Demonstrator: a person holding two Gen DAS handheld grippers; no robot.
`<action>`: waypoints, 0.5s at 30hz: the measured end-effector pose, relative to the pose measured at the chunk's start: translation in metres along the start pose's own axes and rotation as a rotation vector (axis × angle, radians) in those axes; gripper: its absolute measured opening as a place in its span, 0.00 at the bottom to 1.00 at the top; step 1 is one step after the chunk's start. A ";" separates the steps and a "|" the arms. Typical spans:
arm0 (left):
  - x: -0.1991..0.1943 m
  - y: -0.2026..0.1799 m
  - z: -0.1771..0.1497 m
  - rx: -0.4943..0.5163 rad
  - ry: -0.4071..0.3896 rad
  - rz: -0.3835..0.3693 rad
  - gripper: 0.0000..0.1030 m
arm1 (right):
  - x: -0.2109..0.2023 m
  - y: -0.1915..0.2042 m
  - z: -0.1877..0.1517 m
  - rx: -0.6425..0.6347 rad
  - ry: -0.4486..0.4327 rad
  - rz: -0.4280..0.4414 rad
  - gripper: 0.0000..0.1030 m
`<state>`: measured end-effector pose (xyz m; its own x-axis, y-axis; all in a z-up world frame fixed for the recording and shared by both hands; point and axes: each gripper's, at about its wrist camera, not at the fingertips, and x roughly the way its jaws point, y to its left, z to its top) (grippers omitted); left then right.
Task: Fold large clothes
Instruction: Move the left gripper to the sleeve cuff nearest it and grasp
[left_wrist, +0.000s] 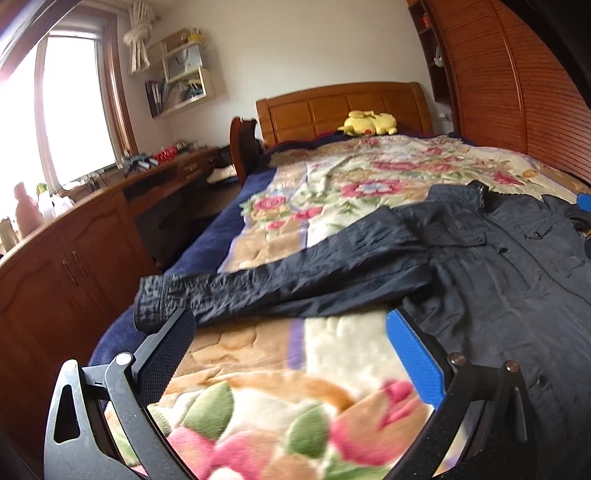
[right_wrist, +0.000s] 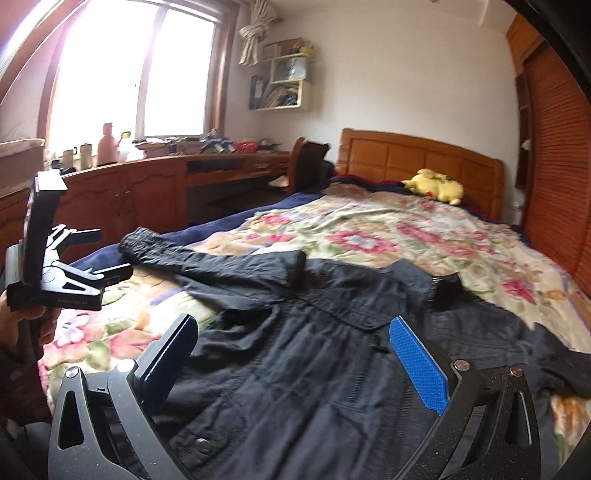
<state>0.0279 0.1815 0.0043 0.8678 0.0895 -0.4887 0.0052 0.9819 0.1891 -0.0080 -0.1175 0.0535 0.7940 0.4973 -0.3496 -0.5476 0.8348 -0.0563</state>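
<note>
A dark jacket (left_wrist: 498, 273) lies spread face up on the floral blanket (left_wrist: 332, 177), collar toward the headboard. Its one sleeve (left_wrist: 295, 273) stretches out left, with the cuff (left_wrist: 151, 302) at the bed's edge. My left gripper (left_wrist: 290, 354) is open over the blanket just below that sleeve; its black pad almost touches the cuff. The right wrist view shows the jacket's front (right_wrist: 303, 369) under my right gripper (right_wrist: 293, 358), which is open and holds nothing. A hand (right_wrist: 22, 321) holds the left gripper (right_wrist: 110, 254) by the cuff (right_wrist: 140, 238). The other sleeve (right_wrist: 554, 365) lies bunched at the right.
A yellow plush toy (left_wrist: 369, 123) rests by the wooden headboard (left_wrist: 343, 107). A wooden desk and cabinets (left_wrist: 92, 229) with bottles run along the left under the window, with a chair (left_wrist: 243, 147) near the bed. A slatted wardrobe (left_wrist: 517, 92) stands close on the right.
</note>
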 end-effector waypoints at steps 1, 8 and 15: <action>0.005 0.008 -0.001 -0.007 0.017 -0.016 0.97 | 0.005 -0.003 0.001 0.001 0.013 0.013 1.00; 0.037 0.061 -0.002 -0.073 0.090 -0.051 0.93 | 0.029 -0.027 -0.002 0.029 0.099 0.097 0.94; 0.084 0.119 -0.008 -0.157 0.179 0.010 0.87 | 0.045 -0.039 -0.008 0.045 0.142 0.127 0.93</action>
<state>0.0978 0.3076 -0.0209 0.7654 0.1140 -0.6333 -0.0926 0.9935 0.0670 0.0474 -0.1295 0.0328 0.6720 0.5639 -0.4800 -0.6264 0.7786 0.0375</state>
